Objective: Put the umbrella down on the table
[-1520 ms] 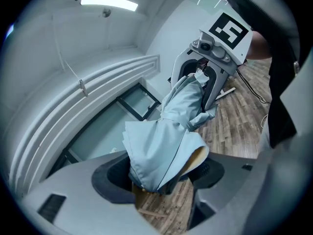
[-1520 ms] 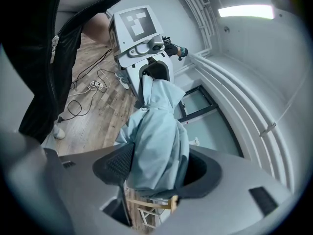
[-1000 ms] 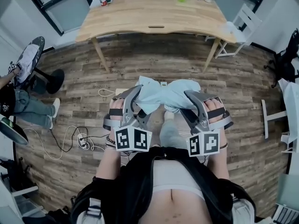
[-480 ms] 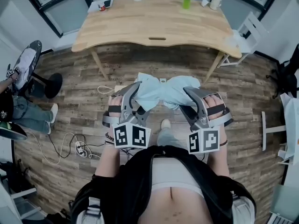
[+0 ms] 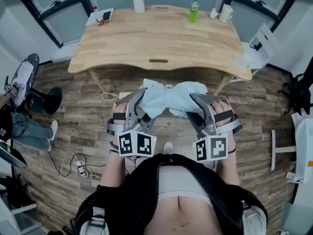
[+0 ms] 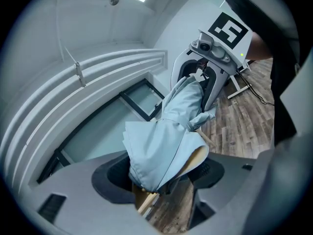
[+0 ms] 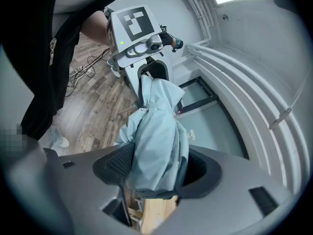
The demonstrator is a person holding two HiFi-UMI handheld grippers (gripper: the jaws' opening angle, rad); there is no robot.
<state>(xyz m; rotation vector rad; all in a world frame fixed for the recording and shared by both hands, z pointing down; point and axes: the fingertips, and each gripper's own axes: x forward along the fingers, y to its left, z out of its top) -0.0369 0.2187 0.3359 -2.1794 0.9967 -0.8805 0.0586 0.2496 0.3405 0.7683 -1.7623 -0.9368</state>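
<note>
A folded pale-blue umbrella (image 5: 169, 97) is held level between the two grippers, over the wooden floor in front of the person. My left gripper (image 5: 142, 98) is shut on its left end; in the left gripper view the umbrella (image 6: 164, 141) fills the jaws. My right gripper (image 5: 194, 100) is shut on the right end, and the umbrella (image 7: 156, 146) bunches between its jaws in the right gripper view. The light wooden table (image 5: 156, 38) stands just ahead, its near edge a little beyond the umbrella.
At the table's far edge stand a white vase (image 5: 139, 3), a green bottle (image 5: 194, 11), a white cup (image 5: 225, 13) and a small red-capped bottle (image 5: 96, 12). A seated person (image 5: 19, 106) is at the left. Cables (image 5: 73, 155) lie on the floor.
The person has stepped nearer the table, which now shows larger and closer in the head view. Both grippers keep the same hold on the umbrella.
</note>
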